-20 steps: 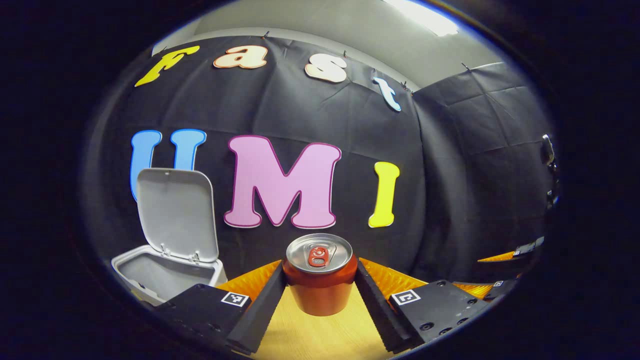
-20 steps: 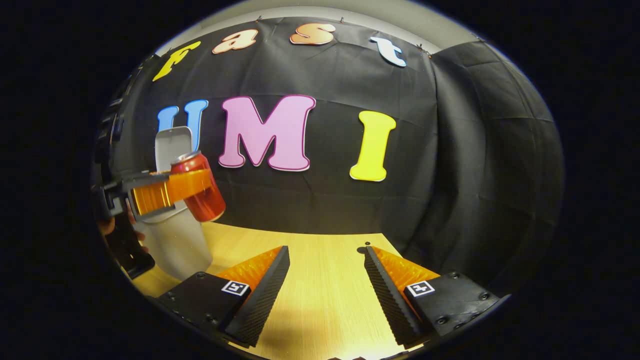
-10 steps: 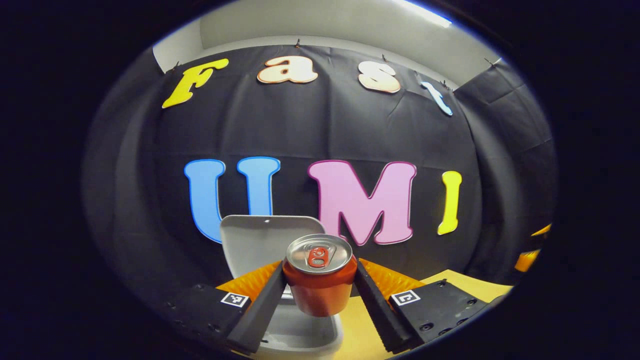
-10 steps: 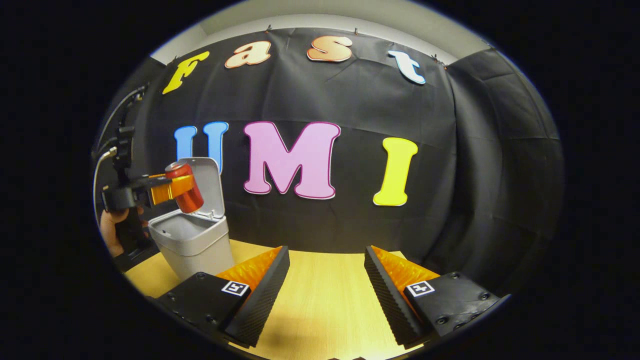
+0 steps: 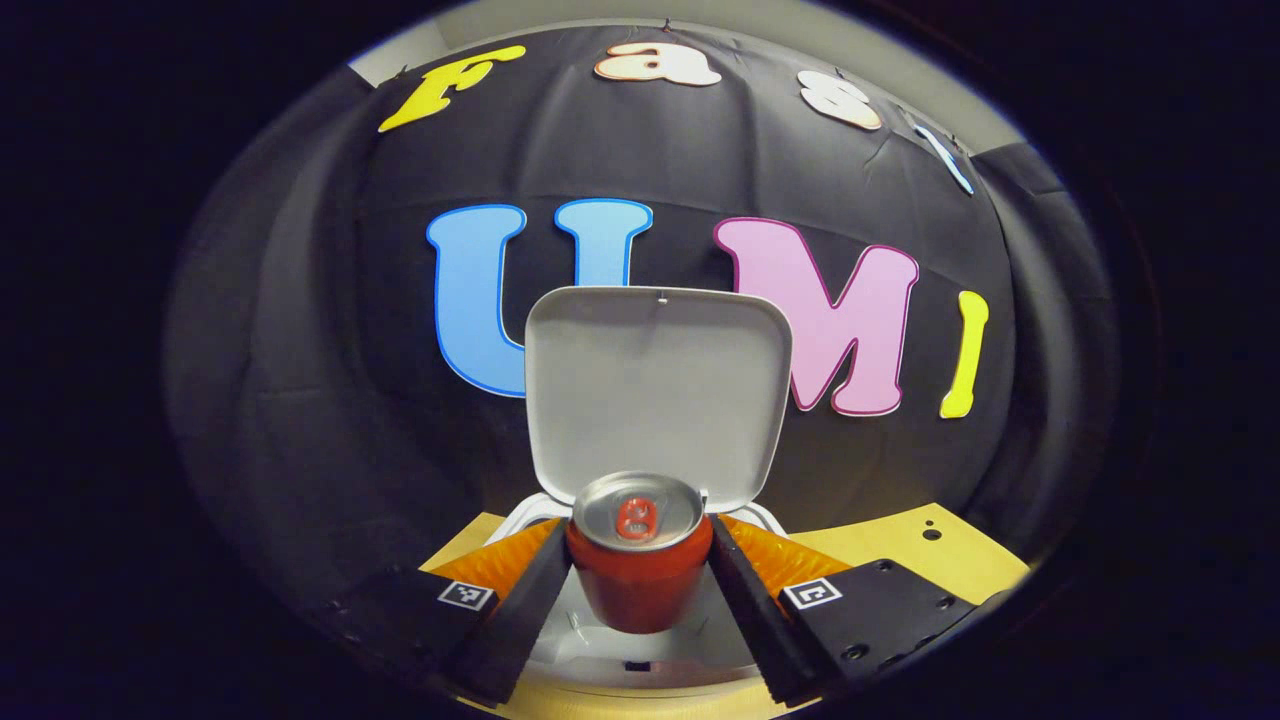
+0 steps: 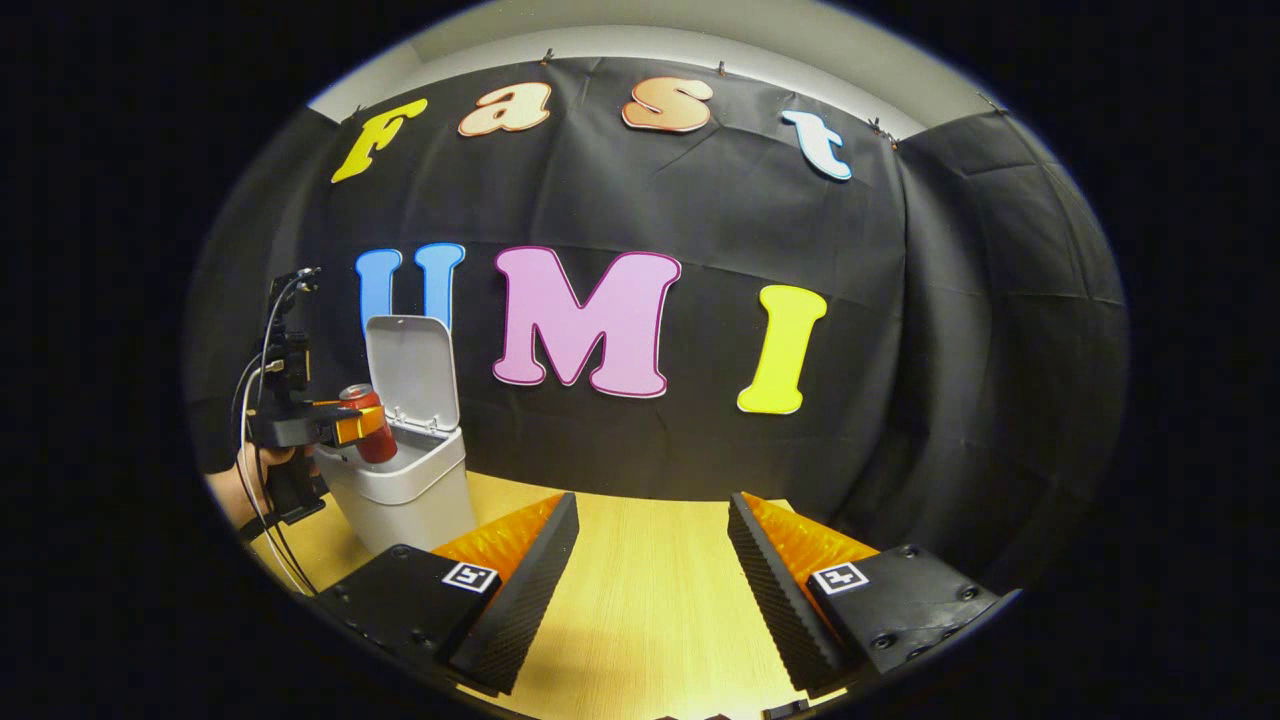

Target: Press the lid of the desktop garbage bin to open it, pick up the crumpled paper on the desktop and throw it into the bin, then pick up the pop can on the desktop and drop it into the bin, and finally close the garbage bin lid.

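The left hand-held gripper (image 5: 640,590) is clamped on a red aluminium pop can (image 5: 638,560), upright above the open grey plastic desktop bin (image 6: 405,490), its lid (image 5: 655,390) raised. Best release centred over the opening. The right hand-held gripper (image 6: 650,570) hangs wide open, empty, over the wooden tabletop (image 6: 650,610).

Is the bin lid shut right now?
No: the lid stands raised behind the open bin, and the left gripper holds the can over the opening.

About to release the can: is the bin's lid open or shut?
Open. The grey plastic bin's flat lid stands upright behind the red pop can held above the opening.
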### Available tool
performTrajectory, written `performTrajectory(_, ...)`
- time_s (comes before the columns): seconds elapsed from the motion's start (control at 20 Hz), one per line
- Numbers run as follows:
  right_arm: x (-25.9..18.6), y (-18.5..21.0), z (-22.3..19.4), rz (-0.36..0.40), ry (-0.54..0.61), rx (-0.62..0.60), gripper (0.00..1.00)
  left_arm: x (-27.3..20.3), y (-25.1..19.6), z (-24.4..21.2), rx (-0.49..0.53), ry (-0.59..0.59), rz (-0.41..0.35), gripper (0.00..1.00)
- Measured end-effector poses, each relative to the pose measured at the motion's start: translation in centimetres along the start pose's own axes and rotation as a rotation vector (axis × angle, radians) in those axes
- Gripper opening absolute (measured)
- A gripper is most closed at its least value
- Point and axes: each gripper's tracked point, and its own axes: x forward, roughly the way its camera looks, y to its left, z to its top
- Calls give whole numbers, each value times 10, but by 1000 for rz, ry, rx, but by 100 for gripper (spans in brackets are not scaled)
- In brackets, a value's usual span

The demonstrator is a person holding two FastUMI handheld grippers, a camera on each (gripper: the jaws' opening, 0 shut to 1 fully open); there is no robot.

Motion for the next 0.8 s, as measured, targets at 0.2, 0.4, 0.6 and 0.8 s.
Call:
performTrajectory(0.2,3,4,-8,11,29,20,98,-1,10,14,12,-28,25,95)
performTrajectory(0.4,9,9,8,32,-1,5,98,-4,16,60,-13,-122,53,95)
performTrajectory(0.6,22,23,37,84,-49,12,97,0,14,124,-57,-219,30,94)
performTrajectory(0.8,36,38,63,142,-95,9,98,18,16,172,-56,-292,16,94)
